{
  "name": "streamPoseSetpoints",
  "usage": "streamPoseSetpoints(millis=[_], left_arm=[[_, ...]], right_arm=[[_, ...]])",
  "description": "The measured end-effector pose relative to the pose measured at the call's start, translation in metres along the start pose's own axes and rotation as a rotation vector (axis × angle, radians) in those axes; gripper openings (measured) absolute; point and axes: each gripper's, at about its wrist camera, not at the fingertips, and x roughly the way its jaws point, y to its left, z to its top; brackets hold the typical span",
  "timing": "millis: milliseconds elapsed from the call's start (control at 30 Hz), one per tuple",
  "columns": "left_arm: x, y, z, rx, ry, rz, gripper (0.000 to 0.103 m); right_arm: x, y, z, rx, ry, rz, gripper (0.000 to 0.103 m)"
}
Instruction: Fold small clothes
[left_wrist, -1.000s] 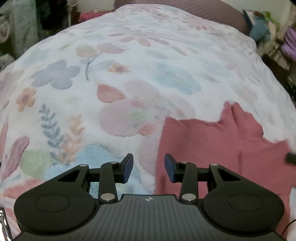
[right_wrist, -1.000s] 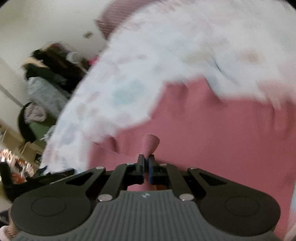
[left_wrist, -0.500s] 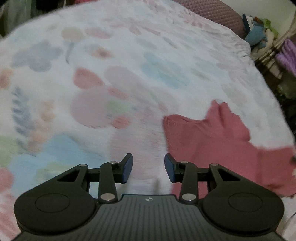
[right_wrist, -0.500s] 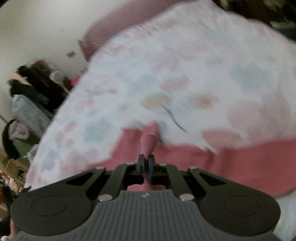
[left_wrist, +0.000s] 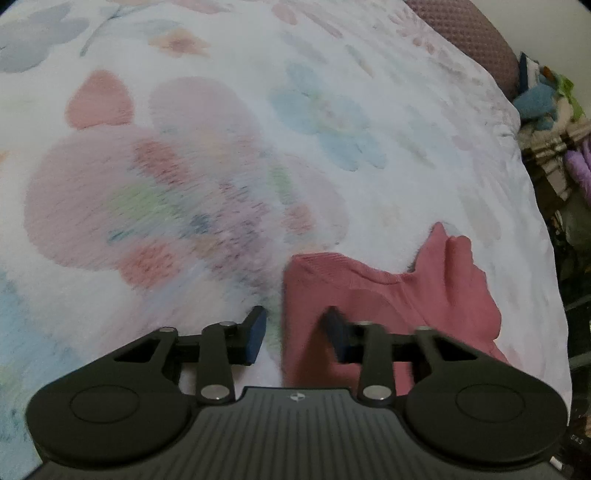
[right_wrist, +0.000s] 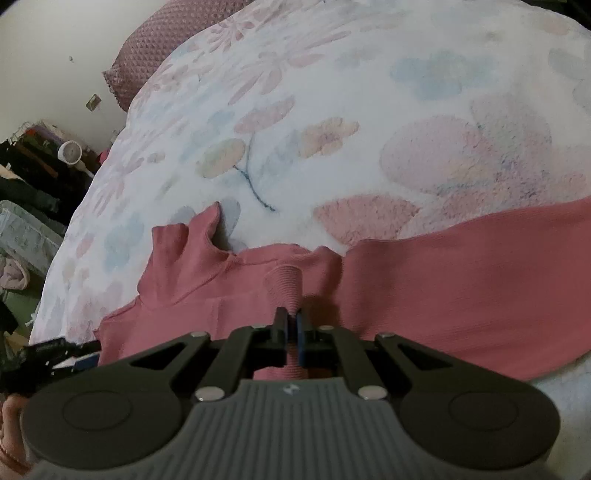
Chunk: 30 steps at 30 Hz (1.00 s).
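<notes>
A white fleece blanket printed with pastel flowers (left_wrist: 332, 155) covers the bed, with a mauve waffle-textured pillow (right_wrist: 166, 40) at its head against a pale wall. Beside the bed, the left wrist view shows a blue soft toy (left_wrist: 541, 99) and purple plush items (left_wrist: 580, 166) heaped at the right edge; the right wrist view shows dark hanging clothes (right_wrist: 29, 173), a small white round fan (right_wrist: 69, 152) and a grey bundle (right_wrist: 26, 232) at the left edge. Nothing lies on the blanket between the grippers and the garment.

A dusty-pink ribbed knit garment (right_wrist: 461, 295) lies spread across the near part of the blanket, one strap or sleeve end (left_wrist: 450, 251) sticking up toward the pillow. The left gripper (left_wrist: 295, 334) points down at the garment's left edge: its right finger is over the pink cloth, its left finger over the bare blanket, so the hem runs between the jaws. The jaws are closing, the pads not yet pressing the cloth as far as the blurred view allows. The right gripper (right_wrist: 290, 332) has its jaws pressed together, pinching a rolled fold of the pink knit that juts up past the fingertips. The left gripper's black tip shows at the right view's lower left edge.

The only mark is a small pale emblem on each gripper's ribbed body; faint letters at the left view's lower right corner are too small to read.
</notes>
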Motion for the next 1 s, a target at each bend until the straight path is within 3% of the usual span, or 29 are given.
streamPoseSetpoints(millis=[33,167,267,367,433,500,600,800,867,900,933,1000], left_arm=[[0.0,-0.004,0.001,0.03,-0.003,0.0,0.002],[-0.025,-0.022,0.013,0.22,-0.075,0.005,0.002],[-0.024,-0.022,0.026,0.28,-0.054,0.107,0.002],[-0.025,-0.017,0.027,0.278,-0.045,0.147,0.01],[-0.034,-0.012,0.024,0.225,-0.043,0.081,0.027],[-0.041,-0.011,0.018,0.19,-0.024,0.036,0.032],[-0.046,-0.015,0.001,0.187,0.013,-0.017,0.053],[-0.015,-0.017,-0.022,0.121,0.078,0.036,0.056],[-0.01,-0.013,-0.021,0.072,0.07,0.013,0.04],[-0.01,-0.011,-0.021,0.056,0.073,-0.007,0.017],[-0.011,-0.013,-0.02,0.06,0.072,-0.019,0.007],[-0.02,-0.02,-0.021,0.112,0.042,0.002,0.007]], right_arm=[[0.002,0.0,-0.001,-0.005,0.001,-0.002,0.0],[0.003,-0.005,-0.002,0.004,-0.011,-0.011,0.0],[0.01,-0.009,-0.001,0.012,-0.001,-0.021,0.0],[0.02,-0.007,-0.002,0.011,0.016,-0.029,0.005],[0.019,-0.008,-0.004,0.03,0.009,-0.026,0.008],[0.014,-0.009,-0.006,0.045,0.0,-0.018,0.022],[-0.001,-0.008,-0.012,0.051,-0.032,-0.022,0.025],[-0.014,-0.008,-0.034,0.07,-0.036,-0.019,0.026],[-0.016,-0.009,-0.04,0.093,-0.032,-0.003,0.026],[-0.016,-0.01,-0.043,0.112,-0.03,0.014,0.026],[-0.016,-0.011,-0.045,0.119,-0.027,0.026,0.026],[-0.015,-0.01,-0.048,0.118,-0.018,0.028,0.026]])
